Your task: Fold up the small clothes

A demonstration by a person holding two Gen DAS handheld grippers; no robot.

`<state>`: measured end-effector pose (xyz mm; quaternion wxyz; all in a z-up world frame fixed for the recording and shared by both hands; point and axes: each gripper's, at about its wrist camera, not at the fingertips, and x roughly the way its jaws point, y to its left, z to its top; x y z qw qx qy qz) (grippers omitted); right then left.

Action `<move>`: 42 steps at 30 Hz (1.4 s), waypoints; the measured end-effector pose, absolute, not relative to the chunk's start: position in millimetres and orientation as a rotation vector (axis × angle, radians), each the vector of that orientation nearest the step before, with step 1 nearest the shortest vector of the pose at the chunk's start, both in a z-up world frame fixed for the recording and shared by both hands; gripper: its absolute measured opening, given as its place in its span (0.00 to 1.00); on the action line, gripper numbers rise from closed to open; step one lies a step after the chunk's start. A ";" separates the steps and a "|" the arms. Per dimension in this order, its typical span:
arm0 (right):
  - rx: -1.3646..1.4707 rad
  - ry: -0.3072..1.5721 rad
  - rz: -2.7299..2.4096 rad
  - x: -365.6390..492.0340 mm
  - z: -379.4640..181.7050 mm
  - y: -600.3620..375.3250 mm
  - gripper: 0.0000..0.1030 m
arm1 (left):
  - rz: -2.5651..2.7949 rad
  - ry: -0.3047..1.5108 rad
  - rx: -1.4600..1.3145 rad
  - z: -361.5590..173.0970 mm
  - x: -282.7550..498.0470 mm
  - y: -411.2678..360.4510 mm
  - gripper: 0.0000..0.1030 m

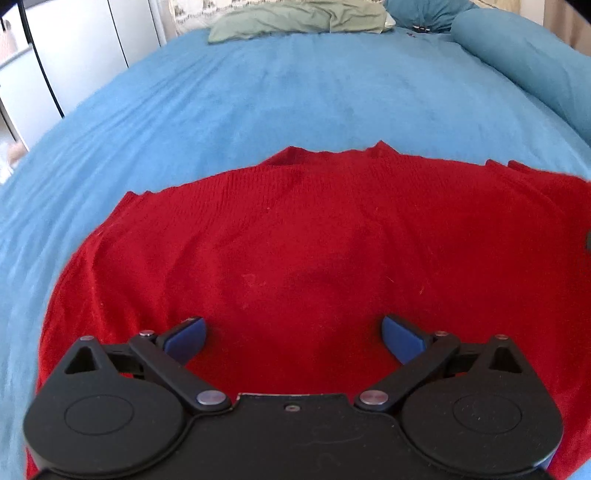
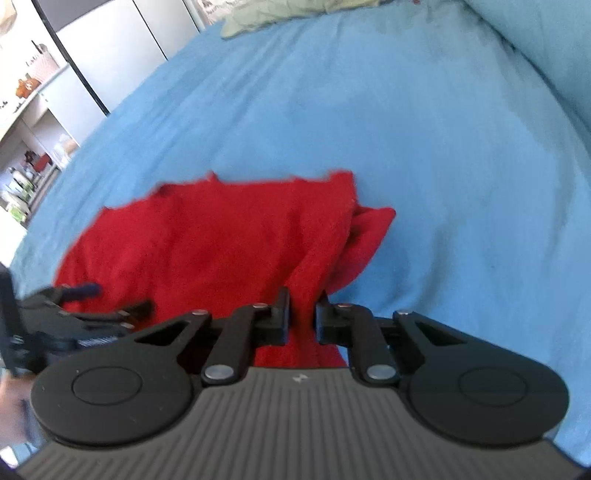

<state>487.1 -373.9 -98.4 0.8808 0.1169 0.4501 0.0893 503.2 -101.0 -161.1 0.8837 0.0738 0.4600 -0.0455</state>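
Red knit garment (image 1: 314, 240) lies flat mid-bedspread (image 1: 258, 92); right gripper (image 2: 303, 314) pinches its near-right edge, left gripper (image 1: 293, 334) hovers agape above it — a one-sided lift could skew the fold.

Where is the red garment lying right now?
The red garment lies spread on the blue bedspread, below the left gripper; in the right wrist view the right gripper pinches its right-hand edge.

A blue bedspread (image 1: 295, 92) is covering the bed; a green pillow (image 1: 295, 18) is lying at its head. White cabinets (image 2: 122, 48) and cluttered shelves (image 2: 33, 147) are standing alongside, daylight brightening them.
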 end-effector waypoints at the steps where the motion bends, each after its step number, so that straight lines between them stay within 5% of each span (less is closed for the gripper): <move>1: 0.248 0.926 0.197 489.1 -86.3 -364.1 0.26 | -0.093 0.954 0.161 -155.2 502.9 -97.1 1.00; 10: 0.243 0.882 0.401 536.9 -24.2 -194.2 0.23 | -0.128 0.904 0.202 -101.0 481.0 3.9 0.99; 20: 0.132 0.986 0.422 545.2 -128.6 -32.0 0.23 | -0.063 0.946 0.139 -118.4 451.9 120.9 0.99; 23: 0.099 0.936 0.440 536.4 -118.5 -32.7 0.37 | -0.058 0.955 0.113 -120.0 445.3 131.3 0.99; 25: 0.088 0.870 0.446 526.6 -93.9 -41.1 0.78 | -0.069 0.951 0.102 -113.9 440.7 132.3 0.99; 30: 0.026 0.751 0.411 488.4 -40.2 -89.1 0.90 | -0.113 0.937 0.071 -94.8 442.0 125.5 0.99; 35: -0.019 0.858 0.403 460.3 -68.7 -124.3 0.87 | -0.136 0.958 0.069 -92.2 444.2 108.7 0.99; 38: -0.009 0.903 0.392 459.8 -100.1 -128.6 0.77 | -0.121 0.964 0.073 -96.1 444.4 102.8 0.99; 41: 0.010 0.913 0.395 463.6 -119.8 -125.7 0.63 | -0.097 0.970 0.065 -97.1 447.3 103.1 0.99; 42: 0.013 0.914 0.414 465.5 -122.0 -121.9 0.39 | -0.088 0.972 0.058 -97.2 447.4 106.2 0.99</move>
